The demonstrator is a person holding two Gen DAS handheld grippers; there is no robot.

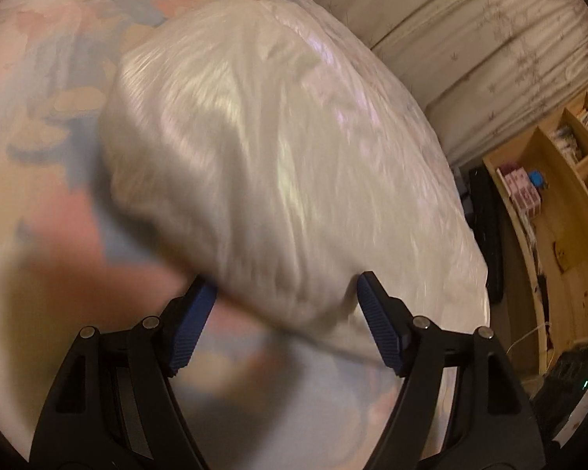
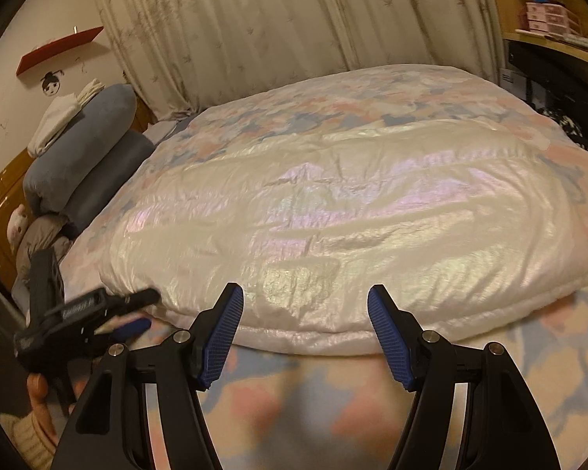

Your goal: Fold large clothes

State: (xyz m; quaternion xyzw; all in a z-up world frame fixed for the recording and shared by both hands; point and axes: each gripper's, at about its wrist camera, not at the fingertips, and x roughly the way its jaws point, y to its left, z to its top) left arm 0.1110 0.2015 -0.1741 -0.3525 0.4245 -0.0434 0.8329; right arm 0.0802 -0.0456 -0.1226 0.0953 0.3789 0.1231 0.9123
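A large white puffy garment with a pearly sheen lies spread flat on the bed's floral cover. In the left wrist view the garment is blurred and fills the middle. My left gripper is open, its blue pads on either side of the garment's near corner, not closed on it. It also shows at the left of the right wrist view, at the garment's left corner. My right gripper is open and empty, just in front of the garment's near edge.
Blue bolsters and folded white cloth lie at the head of the bed on the left. A curtain hangs behind the bed. Wooden shelves with small boxes stand beside the bed. A red wall shelf hangs on the left wall.
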